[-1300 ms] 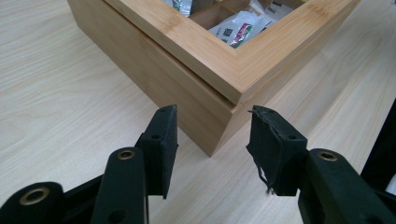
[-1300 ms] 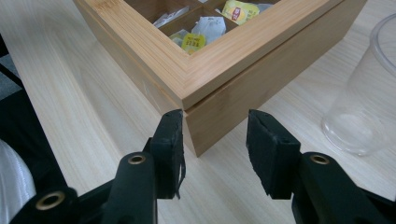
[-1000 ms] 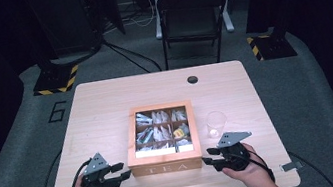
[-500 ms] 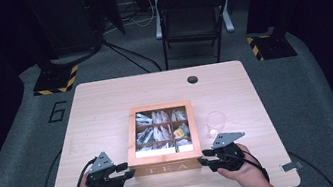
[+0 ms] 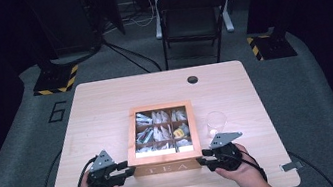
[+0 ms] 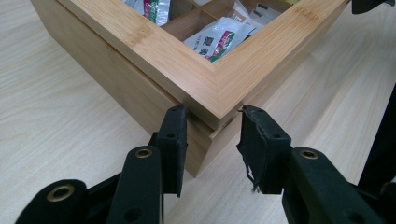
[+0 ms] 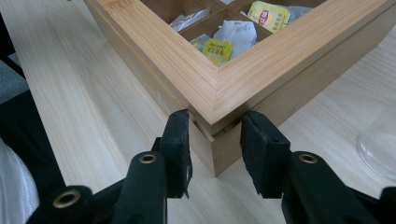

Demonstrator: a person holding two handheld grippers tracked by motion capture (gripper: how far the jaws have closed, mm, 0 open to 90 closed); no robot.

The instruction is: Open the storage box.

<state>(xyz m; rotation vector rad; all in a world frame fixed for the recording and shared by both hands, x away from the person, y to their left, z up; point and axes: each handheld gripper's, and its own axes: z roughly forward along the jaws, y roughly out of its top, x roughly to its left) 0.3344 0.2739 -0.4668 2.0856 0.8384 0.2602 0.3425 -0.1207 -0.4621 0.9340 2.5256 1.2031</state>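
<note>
Over the last second I have brought both grippers inward along the near edge of the table (image 5: pixel 105 103): they sat a little apart from the tea box (image 5: pixel 165 136) a moment ago, and now the left gripper (image 5: pixel 127 168) is up against its near-left corner and the right gripper (image 5: pixel 204 157) against its near-right corner. In the left gripper view the jaws stand apart and straddle the box corner (image 6: pixel 212 105), one pad on each face, right at the seam where the lid frame meets the base; the right gripper view shows the same straddle on the other corner (image 7: pixel 215 116). Neither is clamped on anything yet, as far as I can tell; the pads (image 6: pixel 173 140) sit just beside the wood. I judge this sets me up to lift the glazed lid from both front corners at once. The box sits at the middle of the table, toward my side, with "TEA" lettered on its front. It is pale bamboo with fine laminated grain and mitred corners, square, divided into compartments holding crinkly paper and foil tea bag packets (image 7: pixel 264 14), some white, one yellow. A clear drinking glass (image 5: pixel 216 123) stands just to the box's right, close to my right gripper. The tabletop is light, smooth wood-grain laminate.
</note>
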